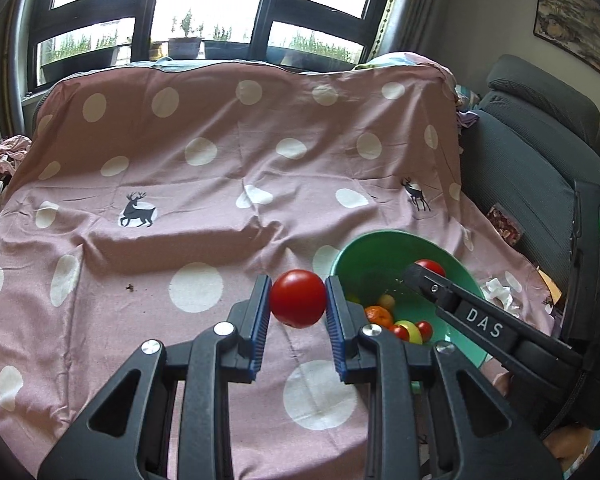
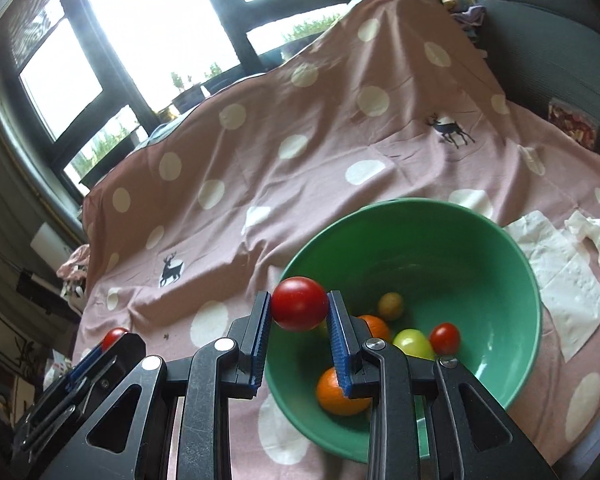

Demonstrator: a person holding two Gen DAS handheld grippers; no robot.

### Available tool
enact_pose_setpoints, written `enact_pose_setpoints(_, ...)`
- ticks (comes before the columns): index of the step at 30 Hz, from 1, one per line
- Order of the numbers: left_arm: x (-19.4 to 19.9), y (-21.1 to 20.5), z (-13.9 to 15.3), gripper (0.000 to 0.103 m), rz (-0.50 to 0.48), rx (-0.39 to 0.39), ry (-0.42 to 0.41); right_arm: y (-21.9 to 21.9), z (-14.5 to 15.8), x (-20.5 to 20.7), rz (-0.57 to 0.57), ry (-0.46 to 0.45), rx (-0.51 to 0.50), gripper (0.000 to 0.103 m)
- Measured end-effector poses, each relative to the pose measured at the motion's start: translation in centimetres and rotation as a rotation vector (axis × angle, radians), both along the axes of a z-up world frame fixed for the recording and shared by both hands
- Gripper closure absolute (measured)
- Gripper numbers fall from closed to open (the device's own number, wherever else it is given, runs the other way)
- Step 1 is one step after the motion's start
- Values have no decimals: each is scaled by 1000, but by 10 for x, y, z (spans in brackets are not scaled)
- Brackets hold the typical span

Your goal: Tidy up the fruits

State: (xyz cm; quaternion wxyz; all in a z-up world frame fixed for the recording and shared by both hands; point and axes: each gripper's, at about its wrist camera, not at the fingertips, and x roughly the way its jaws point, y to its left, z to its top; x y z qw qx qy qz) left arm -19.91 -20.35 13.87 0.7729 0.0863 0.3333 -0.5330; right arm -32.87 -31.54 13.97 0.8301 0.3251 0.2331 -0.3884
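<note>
My left gripper (image 1: 298, 300) is closed on a red tomato (image 1: 298, 298), the blue pads pressing its two sides near the widest part, and holds it clear above the pink spotted cloth (image 1: 220, 184) that covers the surface, just left of the green bowl (image 1: 384, 240). My right gripper (image 2: 299, 303) is likewise closed on a second red tomato (image 2: 299, 303), held over the near-left rim of that bowl.

Inside the bowl lie two orange fruits, the nearer one (image 2: 338, 396) partly behind my right pad, a yellow-green fruit (image 2: 414, 342), a small red one (image 2: 445, 338) and a dull yellow one (image 2: 391, 305).

Judgement: both tomatoes look light, smooth-skinned and soft enough to bruise or split under hard pressure. The glossy skin may slip between ribbed pads. A grip across the widest girth, as at present, seems soundest. Release should come low inside the bowl, since a drop could damage fruit already there.

White tissue (image 2: 560, 280) lies right of the bowl.
</note>
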Motion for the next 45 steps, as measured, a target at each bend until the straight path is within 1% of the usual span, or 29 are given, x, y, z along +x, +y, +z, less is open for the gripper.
enact_pose_setpoints(12,-42,-56,-22,76,-128,42,7,-29,-13,-43,-134,-8,62,73)
enact_pose_setpoints(18,-51,-72,-34,76,-154,74,16,-38,-21,-52,-169,14,106,73)
enact_pose_setpoints(23,-54,-78,-42,75,-170,88,33,-41,-24,-57,-197,29,114,73)
enact_pose_setpoints(24,-54,-78,-42,76,-171,91,34,-41,-24,-59,-200,26,115,73)
enact_pose_setpoints(26,-54,-79,-42,68,-169,93,33,-42,-24,-60,-199,21,122,73)
enact_pose_setpoints(27,-54,-79,-42,58,-168,94,34,-43,-24,-61,-201,22,124,73)
enact_pose_setpoints(28,-54,-78,-41,50,-166,91,35,-43,-24,-61,-202,24,127,73)
enact_pose_setpoints(30,-54,-76,-39,45,-167,79,39,-44,-25,-62,-203,25,131,73)
enact_pose_setpoints(33,-55,-74,-34,33,-155,90,21,-44,-24,-63,-205,24,140,72)
enact_pose_setpoints(36,-55,-70,-30,22,-148,88,0,-44,-22,-66,-212,16,136,68)
enact_pose_setpoints(37,-55,-68,-28,21,-148,83,-2,-43,-21,-67,-218,16,131,63)
enact_pose_setpoints(38,-55,-66,-27,20,-146,76,-3,-43,-20,-68,-225,17,127,62)
enact_pose_setpoints(42,-53,-60,-24,18,-133,71,0,-42,-18,-69,-229,17,120,61)
enact_pose_setpoints(45,-50,-57,-23,19,-128,63,12,-43,-18,-68,-230,22,123,55)
